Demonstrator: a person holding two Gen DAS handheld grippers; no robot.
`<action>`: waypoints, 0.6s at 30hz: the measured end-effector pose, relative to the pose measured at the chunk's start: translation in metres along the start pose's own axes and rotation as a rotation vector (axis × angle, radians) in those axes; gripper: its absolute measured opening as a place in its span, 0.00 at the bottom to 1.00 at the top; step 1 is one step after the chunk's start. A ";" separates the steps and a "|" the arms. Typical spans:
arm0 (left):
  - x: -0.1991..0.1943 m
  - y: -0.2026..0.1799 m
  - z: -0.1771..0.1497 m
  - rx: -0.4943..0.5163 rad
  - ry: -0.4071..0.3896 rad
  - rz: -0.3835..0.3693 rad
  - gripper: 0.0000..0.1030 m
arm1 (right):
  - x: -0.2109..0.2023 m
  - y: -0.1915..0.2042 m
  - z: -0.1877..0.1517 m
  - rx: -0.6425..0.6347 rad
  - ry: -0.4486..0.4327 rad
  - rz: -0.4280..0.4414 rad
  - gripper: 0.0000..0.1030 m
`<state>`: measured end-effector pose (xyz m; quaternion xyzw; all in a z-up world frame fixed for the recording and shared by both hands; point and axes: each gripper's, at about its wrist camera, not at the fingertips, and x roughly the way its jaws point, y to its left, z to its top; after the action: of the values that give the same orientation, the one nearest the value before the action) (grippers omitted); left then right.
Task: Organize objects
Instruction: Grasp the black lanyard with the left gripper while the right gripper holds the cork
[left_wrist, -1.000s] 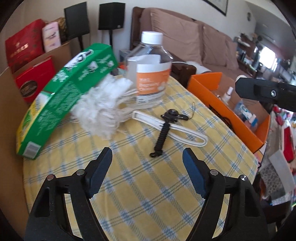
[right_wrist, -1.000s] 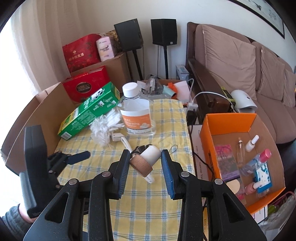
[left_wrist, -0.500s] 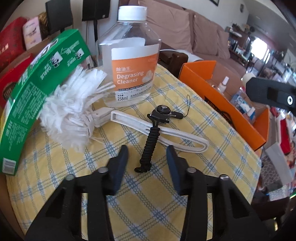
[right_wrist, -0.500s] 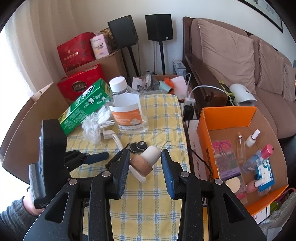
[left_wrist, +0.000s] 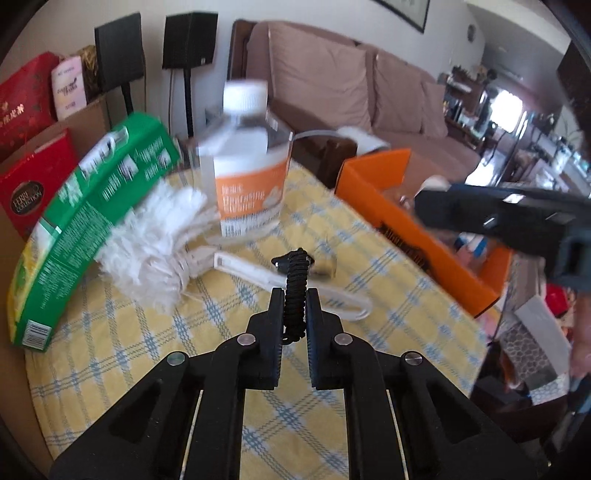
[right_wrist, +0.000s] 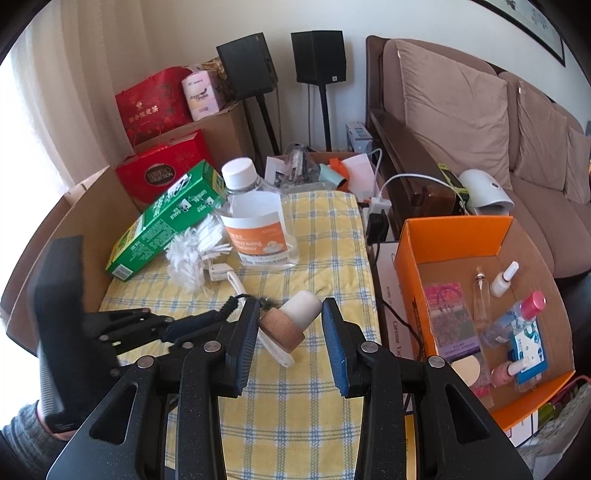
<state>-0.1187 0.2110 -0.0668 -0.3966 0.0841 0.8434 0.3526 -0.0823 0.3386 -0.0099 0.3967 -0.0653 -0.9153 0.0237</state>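
Observation:
My left gripper (left_wrist: 295, 295) is shut on a black braided lanyard (left_wrist: 295, 280) and holds it just above the yellow checked tablecloth (left_wrist: 147, 369). In the right wrist view the left gripper (right_wrist: 218, 317) shows at the left with the lanyard (right_wrist: 231, 304) in its tips. My right gripper (right_wrist: 290, 314) is shut on a small white bottle with a wooden cap (right_wrist: 291, 325), held tilted above the table. An orange box (right_wrist: 450, 240) with several small bottles and packets stands to the right.
A degreasing cleaner bottle (left_wrist: 247, 173), a green carton (left_wrist: 85, 221) and a white duster (left_wrist: 155, 240) with its white handle (left_wrist: 258, 273) lie at the table's far side. Red gift boxes (right_wrist: 162, 173), speakers and a brown sofa (right_wrist: 461, 110) stand behind.
My left gripper moved forward onto the black lanyard, closed on it and lifted it off the cloth. My right gripper still holds the small bottle and has shifted little.

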 end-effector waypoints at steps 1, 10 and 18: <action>-0.006 0.000 0.002 0.000 -0.013 -0.001 0.10 | -0.002 0.001 0.001 -0.002 -0.004 0.001 0.33; -0.075 0.001 0.023 -0.030 -0.118 0.008 0.10 | -0.018 0.024 0.012 -0.042 -0.037 0.026 0.33; -0.131 0.021 0.021 -0.134 -0.145 0.056 0.10 | -0.028 0.062 0.020 -0.101 -0.056 0.074 0.34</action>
<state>-0.0880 0.1349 0.0400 -0.3548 0.0129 0.8832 0.3066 -0.0780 0.2820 0.0327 0.3667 -0.0342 -0.9266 0.0760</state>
